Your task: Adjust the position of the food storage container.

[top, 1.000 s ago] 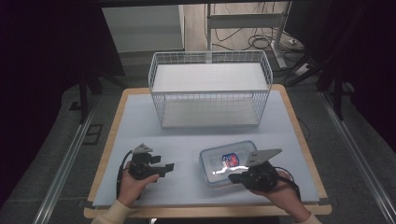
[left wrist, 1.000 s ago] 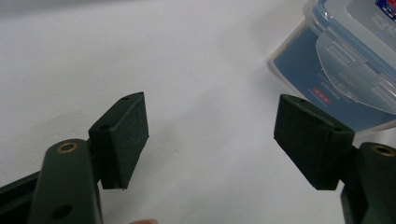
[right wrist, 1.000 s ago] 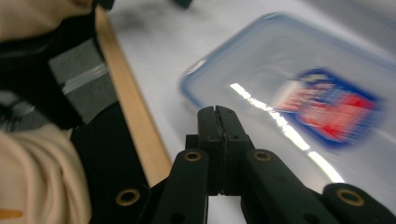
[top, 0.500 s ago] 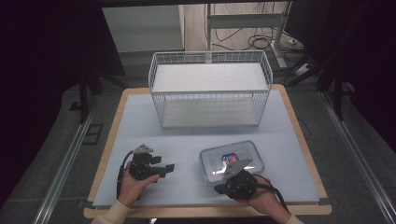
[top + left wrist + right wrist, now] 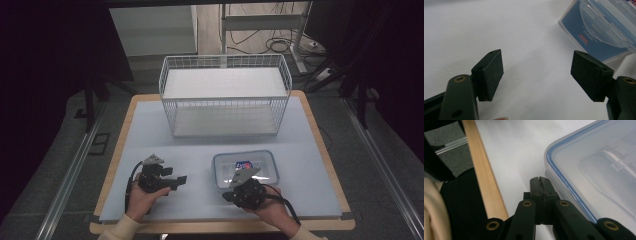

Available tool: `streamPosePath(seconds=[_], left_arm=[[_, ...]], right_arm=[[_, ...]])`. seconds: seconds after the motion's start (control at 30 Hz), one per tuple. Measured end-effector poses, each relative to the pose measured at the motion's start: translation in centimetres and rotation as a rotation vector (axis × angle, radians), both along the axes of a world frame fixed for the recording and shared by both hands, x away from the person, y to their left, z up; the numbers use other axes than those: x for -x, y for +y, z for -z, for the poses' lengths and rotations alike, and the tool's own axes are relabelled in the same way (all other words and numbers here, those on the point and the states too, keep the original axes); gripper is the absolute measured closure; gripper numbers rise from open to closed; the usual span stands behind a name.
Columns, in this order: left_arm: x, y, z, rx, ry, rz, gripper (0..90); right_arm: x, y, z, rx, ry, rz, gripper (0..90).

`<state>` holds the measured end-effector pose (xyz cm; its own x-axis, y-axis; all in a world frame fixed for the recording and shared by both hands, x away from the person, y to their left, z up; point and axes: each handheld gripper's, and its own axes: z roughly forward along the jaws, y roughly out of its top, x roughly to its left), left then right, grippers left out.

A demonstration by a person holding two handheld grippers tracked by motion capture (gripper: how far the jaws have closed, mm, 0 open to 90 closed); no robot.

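Your right gripper (image 5: 231,196) sits at the near-left corner of the clear plastic box (image 5: 244,169), jaws pressed flat together w/ nothing between them; in the right gripper view the tips (image 5: 540,182) lie just beside the box wall, below its blue-rimmed lid (image 5: 584,185); contact can't be confirmed. The box lies on the table mat (image 5: 200,150), near-right area, lid on. Through the lid you see a small item w/ blue and red print (image 5: 244,163); what it is can't be read. Your left gripper (image 5: 181,179) rests on the mat well left of the box, pointing toward it, jaws spread, nothing between the pads (image 5: 490,72). The left gripper view shows the box corner (image 5: 599,32) beyond them. The white wire basket (image 5: 225,95) stands at the far side of the mat, nothing seen inside.
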<state>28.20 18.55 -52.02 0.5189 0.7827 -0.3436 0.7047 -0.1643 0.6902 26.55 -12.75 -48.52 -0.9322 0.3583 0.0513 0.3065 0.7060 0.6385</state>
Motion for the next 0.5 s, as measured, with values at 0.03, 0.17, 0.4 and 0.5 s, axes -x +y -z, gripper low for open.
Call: streamPosePath(seconds=[0.03, 0.17, 0.4, 0.5], left_arm=[[0.00, 0.00, 0.00, 0.000, 0.000, 0.000, 26.1], [0.02, 0.00, 0.00, 0.000, -0.001, 0.002, 26.1], [0.00, 0.01, 0.03, -0.002, 0.000, 0.001, 26.1], [0.03, 0.01, -0.02, -0.002, -0.001, 0.002, 26.1]], right_arm=[[-0.10, 0.14, -0.02, -0.001, -0.003, 0.007, 89.5], [-0.38, 0.38, 0.00, -0.006, -0.002, 0.012, 89.5], [-0.49, 0.12, 0.00, -0.017, 0.000, 0.021, 89.5], [-0.48, -0.40, -0.68, -0.055, 0.018, 0.017, 89.4]])
